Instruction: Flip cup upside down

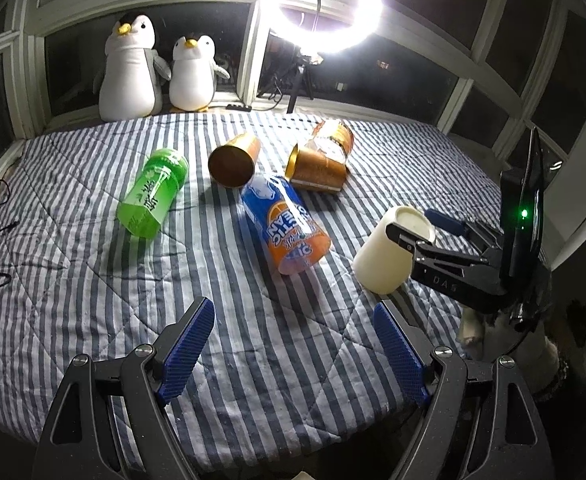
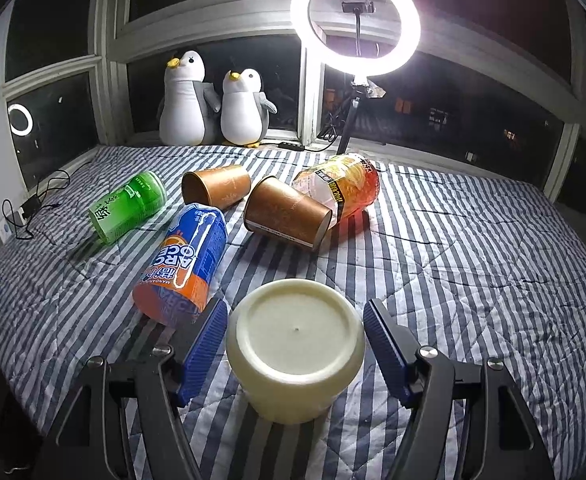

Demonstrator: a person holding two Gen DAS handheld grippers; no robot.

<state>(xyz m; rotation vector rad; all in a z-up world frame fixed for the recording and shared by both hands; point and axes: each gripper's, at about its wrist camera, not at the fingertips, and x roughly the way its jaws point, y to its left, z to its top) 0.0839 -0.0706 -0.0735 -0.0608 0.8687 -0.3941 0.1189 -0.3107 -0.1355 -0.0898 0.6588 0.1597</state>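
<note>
A cream-white cup (image 2: 295, 346) stands upside down on the striped bedcover, its base facing up. My right gripper (image 2: 295, 344) is open around it, one blue pad (image 2: 203, 346) on each side with a small gap, not pressing. In the left wrist view the cup (image 1: 385, 256) stands at the right with the right gripper (image 1: 425, 226) around its top. My left gripper (image 1: 293, 352) is open and empty above the cover's near part, left of the cup.
Lying on the striped bedcover (image 2: 473, 264): a green cup (image 2: 127, 206), a blue-orange cup (image 2: 183, 264), two brown paper cups (image 2: 217, 190) (image 2: 287, 212) and a clear orange cup (image 2: 343, 190). Two plush penguins (image 2: 213, 106) and a ring light (image 2: 355, 20) stand at the window. Cables (image 2: 33, 204) lie far left.
</note>
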